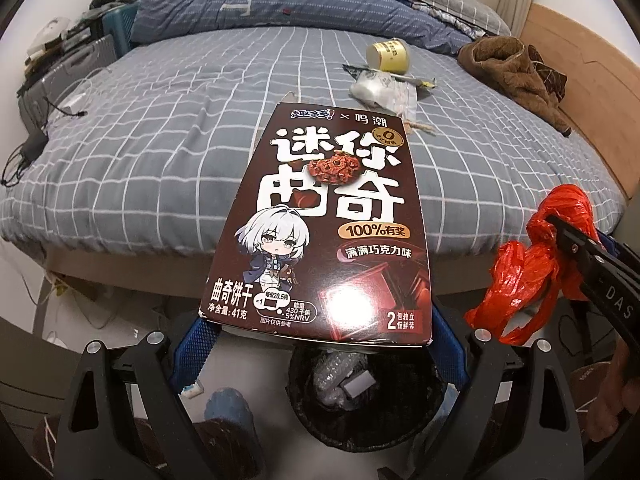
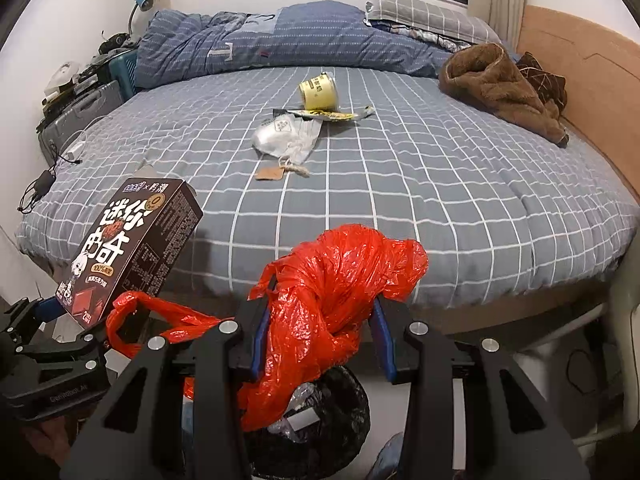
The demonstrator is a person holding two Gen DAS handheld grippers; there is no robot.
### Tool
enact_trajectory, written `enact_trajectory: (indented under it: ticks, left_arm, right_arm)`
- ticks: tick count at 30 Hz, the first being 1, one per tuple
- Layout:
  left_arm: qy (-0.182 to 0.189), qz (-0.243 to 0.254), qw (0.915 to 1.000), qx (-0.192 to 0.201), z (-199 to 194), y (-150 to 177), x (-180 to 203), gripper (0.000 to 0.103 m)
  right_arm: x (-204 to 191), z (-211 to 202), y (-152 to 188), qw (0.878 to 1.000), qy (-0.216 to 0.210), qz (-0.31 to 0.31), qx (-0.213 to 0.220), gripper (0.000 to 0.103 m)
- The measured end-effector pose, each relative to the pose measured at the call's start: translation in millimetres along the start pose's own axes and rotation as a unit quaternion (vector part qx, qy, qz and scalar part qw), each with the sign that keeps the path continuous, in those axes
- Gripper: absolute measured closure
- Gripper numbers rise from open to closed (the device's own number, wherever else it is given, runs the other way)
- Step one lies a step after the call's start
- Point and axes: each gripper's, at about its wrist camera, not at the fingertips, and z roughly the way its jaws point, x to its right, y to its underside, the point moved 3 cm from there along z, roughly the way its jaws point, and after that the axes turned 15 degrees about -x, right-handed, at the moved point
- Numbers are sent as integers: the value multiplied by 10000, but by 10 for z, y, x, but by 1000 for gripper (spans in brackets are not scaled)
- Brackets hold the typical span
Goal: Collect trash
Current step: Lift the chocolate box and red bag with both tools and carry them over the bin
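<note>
My left gripper (image 1: 320, 344) is shut on a dark brown cookie box (image 1: 328, 224) and holds it above a black-lined trash bin (image 1: 368, 404) on the floor. The box also shows in the right wrist view (image 2: 132, 248). My right gripper (image 2: 320, 340) is shut on a crumpled red plastic bag (image 2: 336, 292), above the bin (image 2: 320, 420); the bag shows in the left wrist view (image 1: 532, 268). On the bed lie a yellow paper cup (image 2: 318, 90), a silver wrapper (image 2: 286, 136), a dark-and-yellow wrapper (image 2: 324, 114) and a brown tag (image 2: 270, 174).
The bed (image 2: 440, 200) has a grey checked cover, a blue quilt (image 2: 260, 44) at the back and brown clothes (image 2: 500, 84) at the right by the wooden headboard (image 2: 592, 92). A suitcase and cables (image 2: 60, 136) stand left of the bed.
</note>
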Motion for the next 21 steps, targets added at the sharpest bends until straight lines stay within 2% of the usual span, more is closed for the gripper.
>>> enact_trajectory:
  ticks: [12,21]
  left_arm:
    - [-30,-85,9995,-308,61,362,-11,14]
    - [-120,-70,9985,-534,209,609,-66,14]
  right_arm:
    - [-77,47,399,9994,-7,-50,-356,64]
    - [-131,258,641,9968,-81,-114,-787,64]
